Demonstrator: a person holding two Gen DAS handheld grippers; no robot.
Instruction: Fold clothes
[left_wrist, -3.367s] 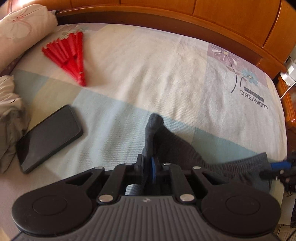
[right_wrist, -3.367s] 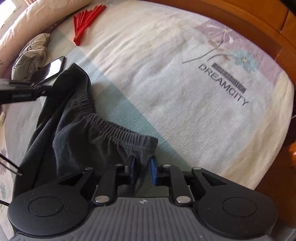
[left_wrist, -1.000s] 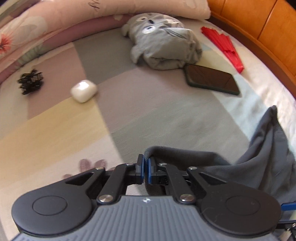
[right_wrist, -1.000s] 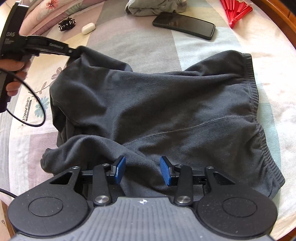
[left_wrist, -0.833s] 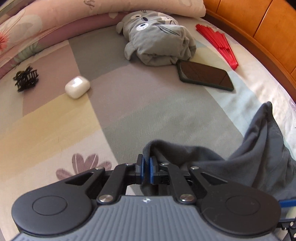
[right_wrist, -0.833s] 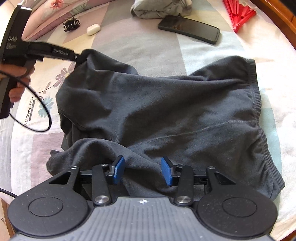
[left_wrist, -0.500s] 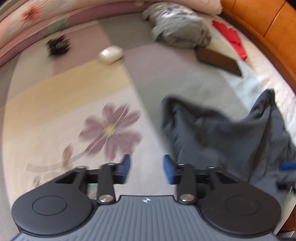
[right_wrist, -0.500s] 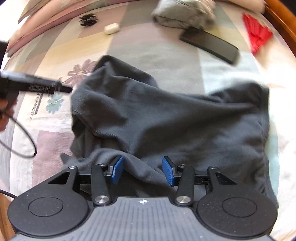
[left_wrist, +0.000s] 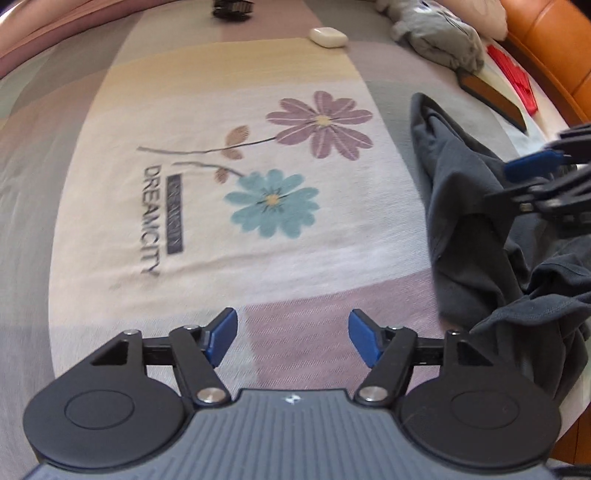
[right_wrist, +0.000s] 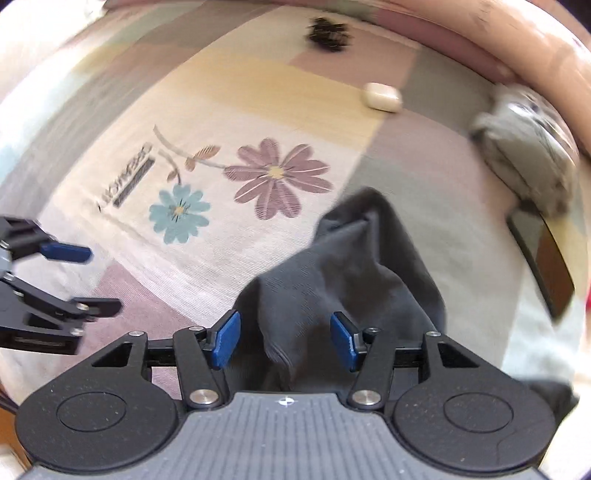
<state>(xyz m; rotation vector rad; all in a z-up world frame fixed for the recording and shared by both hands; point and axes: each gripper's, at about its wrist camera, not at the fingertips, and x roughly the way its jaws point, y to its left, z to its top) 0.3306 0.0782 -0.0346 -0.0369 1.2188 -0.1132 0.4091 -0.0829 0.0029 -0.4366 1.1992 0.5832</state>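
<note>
Dark grey shorts (left_wrist: 476, 221) lie rumpled on the bed sheet, at the right of the left wrist view and in the middle of the right wrist view (right_wrist: 354, 266). My left gripper (left_wrist: 293, 338) is open and empty over the bare sheet, to the left of the shorts; it also shows at the left of the right wrist view (right_wrist: 79, 280). My right gripper (right_wrist: 284, 339) is open, its blue pads either side of a fold of the shorts without closing on it; it also shows at the right edge of the left wrist view (left_wrist: 543, 181).
A white earbud case (left_wrist: 328, 37), a black hair clip (right_wrist: 328, 32), a folded grey garment (left_wrist: 443, 38), a phone (left_wrist: 493, 96) and a red fan (left_wrist: 515, 83) lie on the far side of the bed. A wooden bed frame (left_wrist: 546, 44) runs along the right.
My left gripper let go of the shorts' corner, opened and swung left over the flower print. My right gripper stayed open and turned left over the shorts.
</note>
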